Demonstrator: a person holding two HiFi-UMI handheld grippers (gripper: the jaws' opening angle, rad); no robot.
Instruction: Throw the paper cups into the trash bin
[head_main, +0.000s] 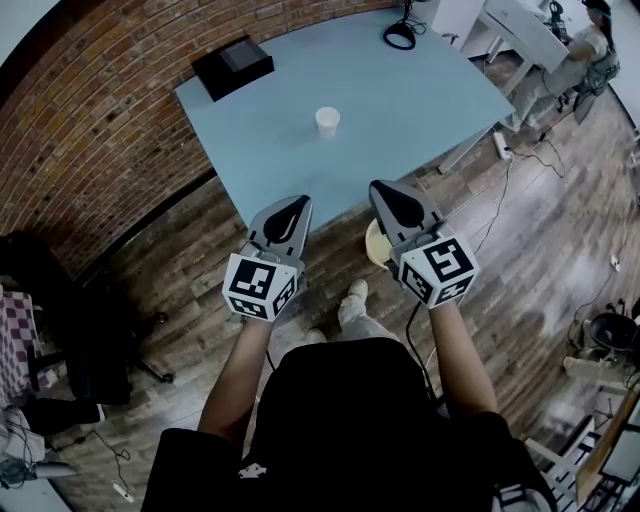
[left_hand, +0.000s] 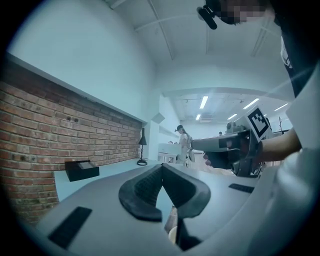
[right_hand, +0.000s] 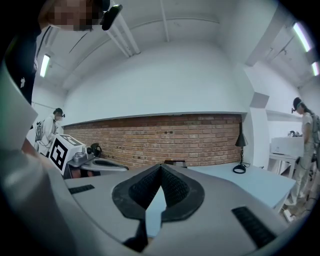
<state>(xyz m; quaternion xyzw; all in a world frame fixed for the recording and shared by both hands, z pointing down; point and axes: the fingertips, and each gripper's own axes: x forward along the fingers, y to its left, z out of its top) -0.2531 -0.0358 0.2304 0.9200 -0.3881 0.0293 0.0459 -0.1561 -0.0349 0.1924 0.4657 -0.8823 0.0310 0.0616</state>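
Head view showed the paper cup upright near the middle of the light-blue surface, bare top on all sides of it, well apart from the black box at the far left corner and from the lamp base at the far edge. No other view caught the cup. Left hand-held gripper and right hand-held gripper were side by side at the near edge of the surface, tips just reaching over it, the cup well ahead and between their lines. A pale round object sat on the wood floor under the right one, by the near edge; could not tell what it was. Left gripper view showed its pads pressed together with nothing between them, the right unit alongside, and the box and lamp down the brick wall side. Right gripper view showed its pads meeting too, also empty, looking across the top toward the brick wall, with the left unit's marker cube at picture left. Both gripper views showed a standing person in the background; head view only caught a person at the white desk top right. Open floor lay to the right of the surface with cables on it; a dark chair crowded the left.
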